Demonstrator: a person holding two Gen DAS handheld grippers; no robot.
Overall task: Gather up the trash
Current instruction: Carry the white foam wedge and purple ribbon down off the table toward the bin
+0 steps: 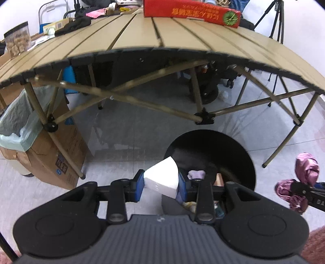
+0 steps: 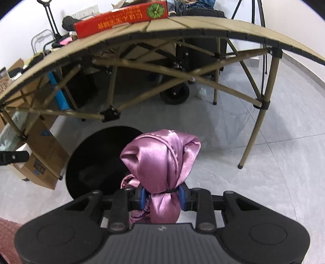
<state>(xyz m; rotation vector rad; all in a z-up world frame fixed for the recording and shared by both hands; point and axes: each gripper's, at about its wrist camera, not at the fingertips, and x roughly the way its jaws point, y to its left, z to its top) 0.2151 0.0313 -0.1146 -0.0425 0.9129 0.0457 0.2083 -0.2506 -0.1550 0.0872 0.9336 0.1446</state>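
Note:
My left gripper is shut on a folded white paper piece and holds it over the near-left rim of a round black bin on the floor. Several bits of trash lie inside the bin. My right gripper is shut on a bunched pink satin cloth, held above the floor just right of the bin. The cloth and right gripper also show at the right edge of the left wrist view.
A tan folding table with crossed legs stands ahead, carrying a red box. A cardboard box with a pale green liner sits at left. A tripod stands at back right. The floor is grey tile.

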